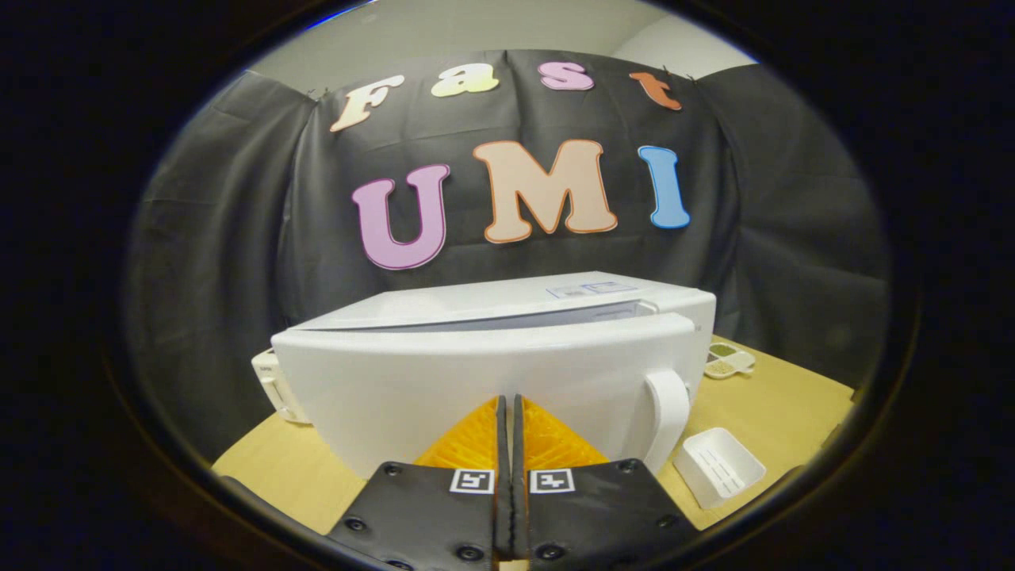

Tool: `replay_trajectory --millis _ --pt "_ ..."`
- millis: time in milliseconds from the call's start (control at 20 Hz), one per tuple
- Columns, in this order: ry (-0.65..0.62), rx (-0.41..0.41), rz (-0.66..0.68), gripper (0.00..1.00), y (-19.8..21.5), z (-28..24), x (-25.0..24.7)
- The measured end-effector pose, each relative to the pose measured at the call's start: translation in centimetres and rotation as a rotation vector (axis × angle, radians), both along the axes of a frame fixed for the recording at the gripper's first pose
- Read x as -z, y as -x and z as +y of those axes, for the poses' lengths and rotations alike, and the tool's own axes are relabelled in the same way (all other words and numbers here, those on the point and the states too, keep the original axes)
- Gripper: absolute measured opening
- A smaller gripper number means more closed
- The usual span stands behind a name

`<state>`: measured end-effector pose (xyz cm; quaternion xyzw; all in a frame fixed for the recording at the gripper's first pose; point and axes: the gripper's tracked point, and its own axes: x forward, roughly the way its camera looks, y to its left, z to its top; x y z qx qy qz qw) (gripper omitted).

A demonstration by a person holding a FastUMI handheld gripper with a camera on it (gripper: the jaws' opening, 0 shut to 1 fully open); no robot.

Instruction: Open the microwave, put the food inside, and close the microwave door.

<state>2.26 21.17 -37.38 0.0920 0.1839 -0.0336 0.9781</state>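
Black cloth backs a wooden desk (761, 412); the microwave (492, 357) stands just ahead of the jaws, together and empty, its door (444, 381) slightly ajar. Press squarely mid-door until it latches.

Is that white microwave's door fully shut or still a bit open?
Slightly ajar: the microwave door stands off the body near its handle, with a dark gap along the top. The gripper, jaws closed together, is right at the door.
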Motion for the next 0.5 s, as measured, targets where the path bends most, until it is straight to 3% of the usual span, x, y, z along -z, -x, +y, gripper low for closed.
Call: replay_trajectory --millis 500 --pt "-0.013 -0.033 0.006 0.02 -1.8 -0.4 1.4"
